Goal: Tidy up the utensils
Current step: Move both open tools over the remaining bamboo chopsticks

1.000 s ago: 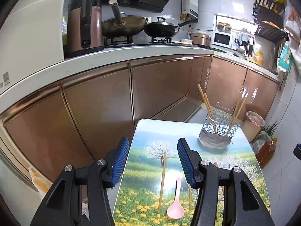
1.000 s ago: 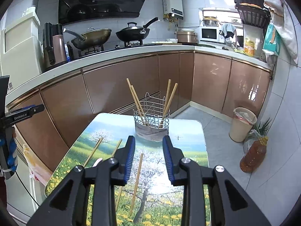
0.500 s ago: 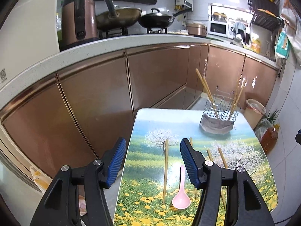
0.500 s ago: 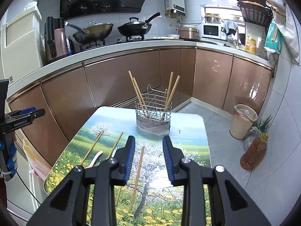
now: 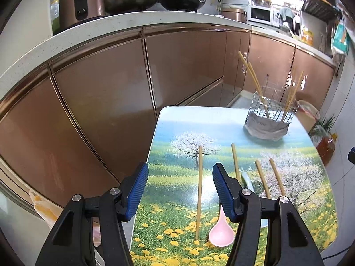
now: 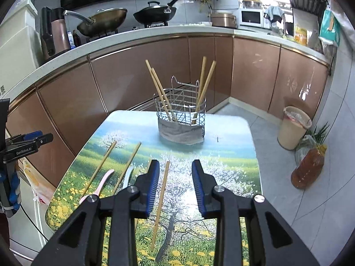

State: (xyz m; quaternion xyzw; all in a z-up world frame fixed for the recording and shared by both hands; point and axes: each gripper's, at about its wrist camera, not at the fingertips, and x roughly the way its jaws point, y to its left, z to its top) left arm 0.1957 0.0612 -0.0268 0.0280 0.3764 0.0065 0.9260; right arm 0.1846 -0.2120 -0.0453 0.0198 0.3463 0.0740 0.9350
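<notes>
Landscape-printed tabletop (image 5: 177, 122) carries all utensils. Wire mesh utensil basket (image 6: 181, 119) at far end, four bamboo chopsticks upright inside. Loose bamboo chopsticks (image 5: 200, 190) flat on near half. Pink plastic spoon (image 5: 220, 228) beside them. Left gripper (image 5: 179, 190) fingers spread, empty. Right gripper (image 6: 175, 186) fingers apart, chopstick (image 6: 160, 204) below gap, ungripped.

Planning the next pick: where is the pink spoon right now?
In the left wrist view, the pink spoon lies flat on the table near its front edge, just right of the leftmost chopstick, its handle passing behind the left tongs' right finger.
</notes>
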